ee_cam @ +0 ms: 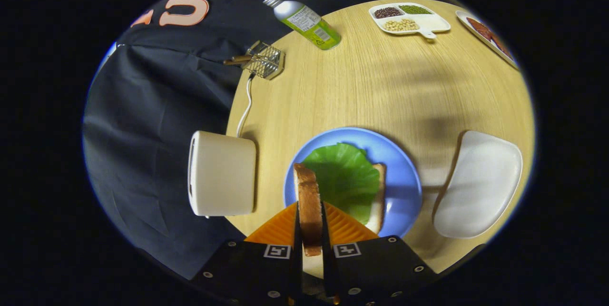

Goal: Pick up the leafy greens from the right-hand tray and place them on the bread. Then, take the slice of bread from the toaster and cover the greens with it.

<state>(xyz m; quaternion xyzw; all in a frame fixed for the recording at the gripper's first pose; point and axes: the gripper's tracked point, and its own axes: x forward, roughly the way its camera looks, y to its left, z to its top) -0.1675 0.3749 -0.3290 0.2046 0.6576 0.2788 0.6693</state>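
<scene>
Nearest the camera, the gripper (311,230) has its two fingers pressed against the flat sides of a toast slice (308,201), pinching it on edge. The toast stands upright between the fingers and reaches forward past their tips, over the near left part of a blue plate (404,187).

On the plate lies a bread slice (377,211), mostly covered by the greens (345,175), a single broad leaf spread flat on top. The bread's right edge and near right corner stay visible beside the leaf. The held toast hangs above the leaf's left margin; whether it touches the leaf cannot be told.

Left of the plate, at the table edge, stands the toaster (221,172). A white cord (245,106) runs from its far side toward a small wire rack (265,60) at the far left.

Right of the plate sits a white tray (478,184), well apart from the fingers.

Farther back on the table (380,92):
- a bottle (307,23) lying on its side, near the rack;
- a divided dish (409,18) holding three kinds of beans or grains in separate compartments, at the far right;
- a second dish (487,37) with reddish-brown contents, at the far right edge.
</scene>
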